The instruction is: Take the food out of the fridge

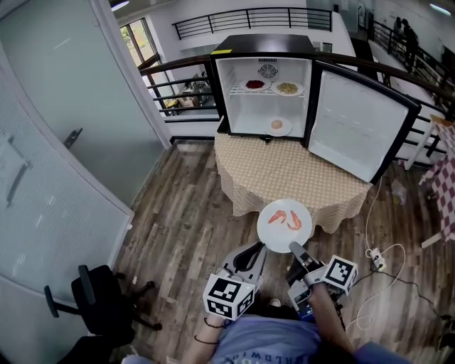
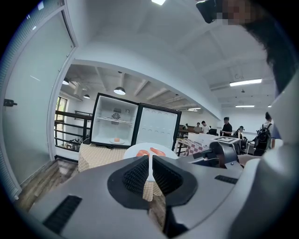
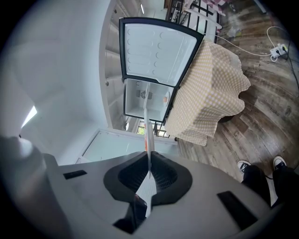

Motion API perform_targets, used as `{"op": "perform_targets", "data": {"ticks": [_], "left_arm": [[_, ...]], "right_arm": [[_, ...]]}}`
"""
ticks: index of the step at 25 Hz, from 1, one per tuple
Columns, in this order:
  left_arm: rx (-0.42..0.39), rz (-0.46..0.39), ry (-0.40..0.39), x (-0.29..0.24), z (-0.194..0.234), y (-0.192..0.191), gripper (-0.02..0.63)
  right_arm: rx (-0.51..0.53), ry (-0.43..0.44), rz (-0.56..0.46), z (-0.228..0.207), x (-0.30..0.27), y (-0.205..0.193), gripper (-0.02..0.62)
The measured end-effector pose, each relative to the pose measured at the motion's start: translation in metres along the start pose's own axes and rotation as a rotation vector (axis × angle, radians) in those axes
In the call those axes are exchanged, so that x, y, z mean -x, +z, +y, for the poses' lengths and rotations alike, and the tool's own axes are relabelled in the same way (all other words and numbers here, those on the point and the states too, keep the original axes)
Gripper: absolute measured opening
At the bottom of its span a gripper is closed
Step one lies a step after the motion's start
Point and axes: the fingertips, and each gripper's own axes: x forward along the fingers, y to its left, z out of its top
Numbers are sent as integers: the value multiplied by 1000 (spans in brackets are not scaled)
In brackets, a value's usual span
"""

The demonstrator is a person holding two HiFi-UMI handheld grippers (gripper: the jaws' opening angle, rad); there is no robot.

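Open-plan office floor: frosted glass partitions [image 1: 57,178] left of the left tongs [image 1: 254,250], black office chair [image 1: 99,306] nearby, railings [image 1: 249,18] far ahead, ceiling strip lights [image 2: 245,82] over people [image 2: 226,126] rightward

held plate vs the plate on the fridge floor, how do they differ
The held plate has two orange shrimp; the fridge plate has one round piece. The held plate is pinched by the left gripper and right gripper; the fridge plate rests untouched inside. Both are white and round.

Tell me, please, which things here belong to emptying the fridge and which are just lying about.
Job: fridge, plate of shrimp, plate of red food, plate of noodles, bottom plate.
Lying about: office chair, power strip.
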Motion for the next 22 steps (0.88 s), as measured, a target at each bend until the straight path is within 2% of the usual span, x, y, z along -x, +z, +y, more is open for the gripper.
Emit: {"op": "perform_targets", "data": {"ticks": [22], "left_arm": [[-30,4,-42,14,-23,-2,19]], "right_arm": [[-14,28,-34,11,22,-13,26]]}}
